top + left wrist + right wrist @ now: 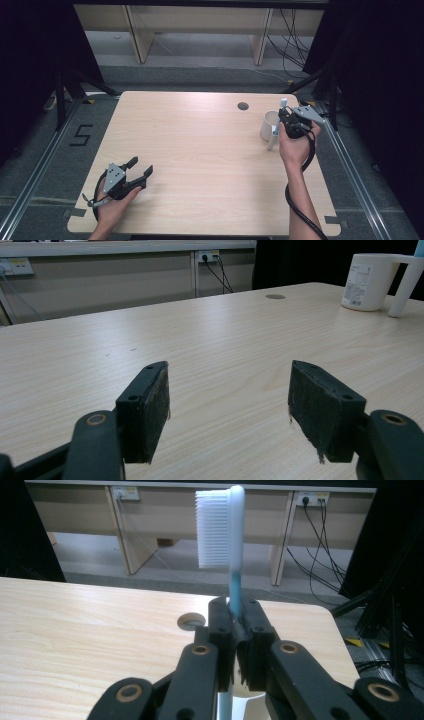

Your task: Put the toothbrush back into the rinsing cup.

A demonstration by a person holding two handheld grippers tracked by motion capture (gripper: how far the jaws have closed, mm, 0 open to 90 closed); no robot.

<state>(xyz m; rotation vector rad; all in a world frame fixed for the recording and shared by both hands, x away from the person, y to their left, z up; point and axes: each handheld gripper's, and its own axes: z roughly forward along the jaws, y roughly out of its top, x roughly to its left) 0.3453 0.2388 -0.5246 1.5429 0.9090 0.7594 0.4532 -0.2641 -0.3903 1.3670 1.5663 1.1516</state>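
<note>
Pale wooden table (200,150) carries a white mug (267,125) near its right edge. Right gripper (239,625) is clamped on a toothbrush (235,540) beside the mug, perhaps above it; lower it straight, bristles up. Left gripper (141,169) rests open, empty.

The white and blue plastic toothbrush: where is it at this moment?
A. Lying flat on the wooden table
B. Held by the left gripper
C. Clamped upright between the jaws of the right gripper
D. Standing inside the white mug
C: in the right gripper view the right gripper is shut on the handle of the white and blue plastic toothbrush, bristle head up.
</note>
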